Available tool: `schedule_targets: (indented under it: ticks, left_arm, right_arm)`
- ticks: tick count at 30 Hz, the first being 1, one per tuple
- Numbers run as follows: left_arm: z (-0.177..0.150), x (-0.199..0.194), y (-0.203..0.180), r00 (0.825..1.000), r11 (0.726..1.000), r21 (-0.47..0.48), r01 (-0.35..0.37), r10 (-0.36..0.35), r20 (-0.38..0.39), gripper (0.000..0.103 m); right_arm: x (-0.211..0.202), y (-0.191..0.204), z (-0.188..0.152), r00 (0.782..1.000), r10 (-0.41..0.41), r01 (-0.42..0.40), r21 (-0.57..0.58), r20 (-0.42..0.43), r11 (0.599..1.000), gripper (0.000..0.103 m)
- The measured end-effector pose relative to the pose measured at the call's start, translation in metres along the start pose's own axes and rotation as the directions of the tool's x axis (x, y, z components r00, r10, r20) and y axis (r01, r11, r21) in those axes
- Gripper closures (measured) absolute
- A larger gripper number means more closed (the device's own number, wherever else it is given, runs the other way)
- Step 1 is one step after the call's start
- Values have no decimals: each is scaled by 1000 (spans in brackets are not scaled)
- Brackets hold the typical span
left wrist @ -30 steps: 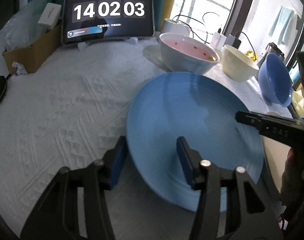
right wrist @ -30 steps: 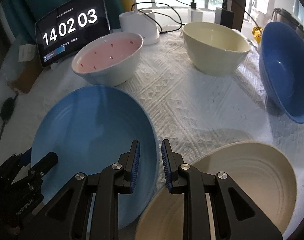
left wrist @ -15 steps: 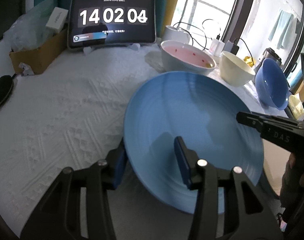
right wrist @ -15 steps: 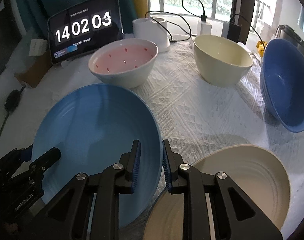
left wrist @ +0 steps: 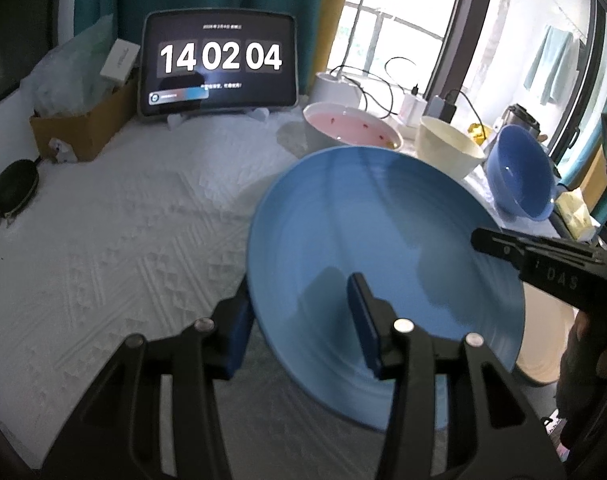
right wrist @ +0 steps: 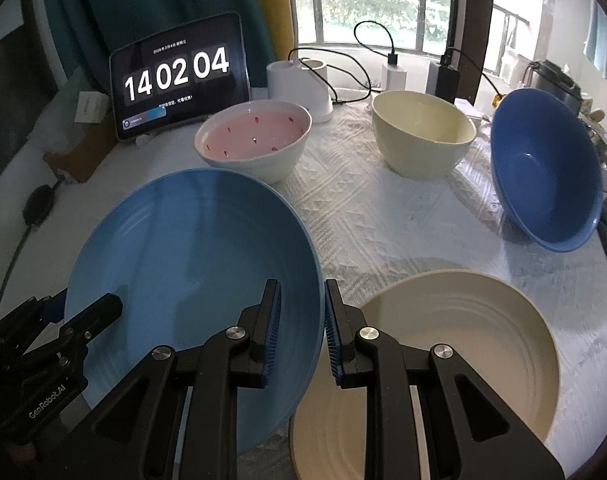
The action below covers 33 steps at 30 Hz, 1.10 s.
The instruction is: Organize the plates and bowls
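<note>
On the left wrist view, left gripper (left wrist: 301,322) jaws straddle the near-left rim of the blue plate (left wrist: 383,240), one pad under, one on top, holding it tilted above the white quilted bench (left wrist: 103,240). Right gripper (left wrist: 543,264), printed "DAS", grips the plate's right rim. Tablet (left wrist: 219,66) reads "14 02 04". Behind plate: pink bowl (left wrist: 351,130), cream bowl (left wrist: 447,152), blue bowl (left wrist: 519,180).

Right wrist view: right gripper (right wrist: 301,328) jaws narrow, clamping the blue plate (right wrist: 191,272) right rim. Left gripper (right wrist: 79,320), labelled "GenRobot.AI", holds the opposite rim. Cream plate (right wrist: 463,340) lies just beside, lower right. Pink bowl (right wrist: 255,144), cream bowl (right wrist: 423,132), blue bowl (right wrist: 543,168) behind; tablet (right wrist: 179,76) again "14 02 04".
</note>
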State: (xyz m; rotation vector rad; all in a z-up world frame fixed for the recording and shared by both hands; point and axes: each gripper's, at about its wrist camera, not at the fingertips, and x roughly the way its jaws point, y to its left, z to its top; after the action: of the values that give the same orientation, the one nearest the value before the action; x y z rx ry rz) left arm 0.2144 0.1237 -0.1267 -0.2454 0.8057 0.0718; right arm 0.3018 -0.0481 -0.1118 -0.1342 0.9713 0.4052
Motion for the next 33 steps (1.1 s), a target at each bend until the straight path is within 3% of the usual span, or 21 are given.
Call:
schedule_targets:
  ticks: [13,33]
  left_arm:
    - [-7,-18,-23,1000,999,44,23,-24,18,56]
    - [-16,-18,-87,999,988,149,45,-42,-23,56]
  right_arm:
    - [-28,-15,-19,999,-15,14,36,34,999,80]
    - [-50,-76,-48,998,-26,17,146,57,989,80]
